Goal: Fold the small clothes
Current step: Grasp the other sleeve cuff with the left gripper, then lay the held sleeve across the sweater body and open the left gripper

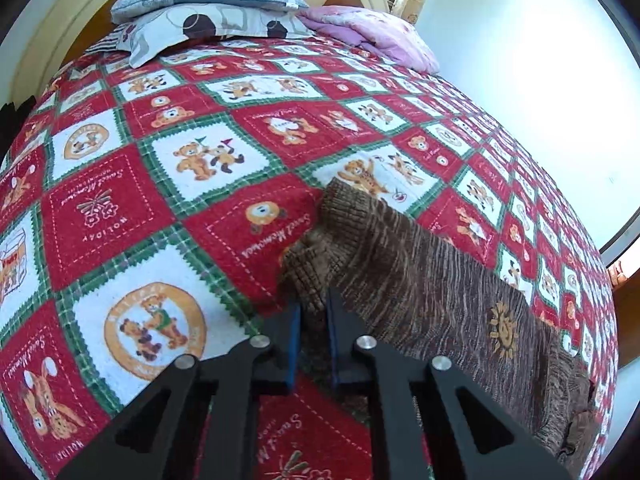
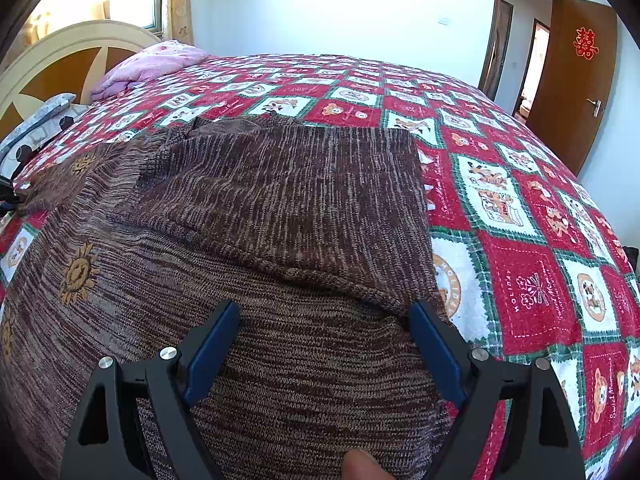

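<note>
Your left gripper [image 1: 312,304] pinches the sweater's cuff [image 1: 308,264]; keep that bite firm. Your right gripper [image 2: 324,316] hangs wide open over the brown sweater [image 2: 280,208] on the bedspread [image 2: 532,280]; carry the sleeve flat across.

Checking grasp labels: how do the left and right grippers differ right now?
The left gripper is shut on the sweater cuff; the right gripper is open and holds nothing. The left sits at the sleeve end, the right over the sweater's body beside a folded edge. Both have black fingers with blue pads and point down at the bed.
</note>
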